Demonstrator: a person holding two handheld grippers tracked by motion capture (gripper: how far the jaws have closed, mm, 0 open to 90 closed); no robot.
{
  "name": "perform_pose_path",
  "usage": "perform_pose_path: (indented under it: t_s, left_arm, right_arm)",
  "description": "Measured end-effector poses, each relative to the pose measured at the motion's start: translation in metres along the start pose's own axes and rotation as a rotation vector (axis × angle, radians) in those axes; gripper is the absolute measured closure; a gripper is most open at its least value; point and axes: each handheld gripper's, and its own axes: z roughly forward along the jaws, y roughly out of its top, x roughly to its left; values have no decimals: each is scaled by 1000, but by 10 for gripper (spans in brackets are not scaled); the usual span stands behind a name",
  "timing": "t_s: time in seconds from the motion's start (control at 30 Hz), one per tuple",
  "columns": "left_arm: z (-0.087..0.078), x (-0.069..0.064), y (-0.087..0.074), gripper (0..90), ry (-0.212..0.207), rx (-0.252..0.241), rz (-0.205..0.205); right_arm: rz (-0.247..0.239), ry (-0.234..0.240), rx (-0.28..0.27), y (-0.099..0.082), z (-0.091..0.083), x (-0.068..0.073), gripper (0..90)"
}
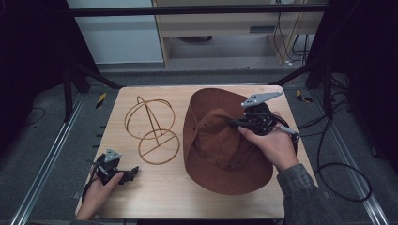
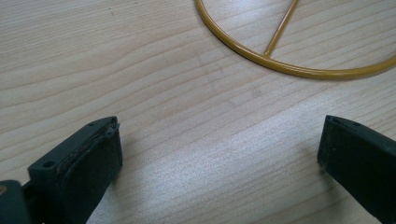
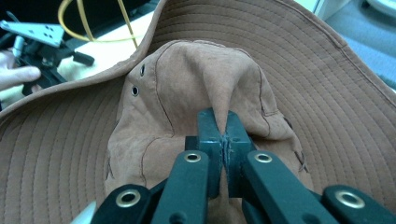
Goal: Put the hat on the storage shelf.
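You have no text, label, brand, number or sign to read in any of these views. Nothing is printed or stitched on the hat (image 1: 225, 150), and the table (image 1: 155, 197) shows bare wood grain.
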Motion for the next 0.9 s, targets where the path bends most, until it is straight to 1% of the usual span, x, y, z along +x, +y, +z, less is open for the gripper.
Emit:
perform_pose_path:
  t_s: [0.1, 0.3, 0.43, 0.63, 0.7, 0.9]
  left_arm:
    - [0, 0, 0, 0, 0, 0, 0]
    - [0, 0, 0, 0, -1, 1, 2]
    - [0, 0, 0, 0, -2, 1, 1]
    - [0, 0, 0, 0, -1, -1, -1]
    - [0, -1, 0, 0, -1, -5, -8]
    - [0, 0, 0, 0, -2, -3, -2]
  right_arm:
    - [-8, -6, -21, 8, -7, 2, 892]
    - [-11, -8, -58, 21, -13, 6, 893]
    - [-27, -6, -88, 32, -15, 14, 893]
    - [-51, -3, -137, 53, -24, 26, 892]
    - [-60, -3, -145, 58, -25, 29, 892]
    - [-87, 8, -161, 73, -32, 37, 892]
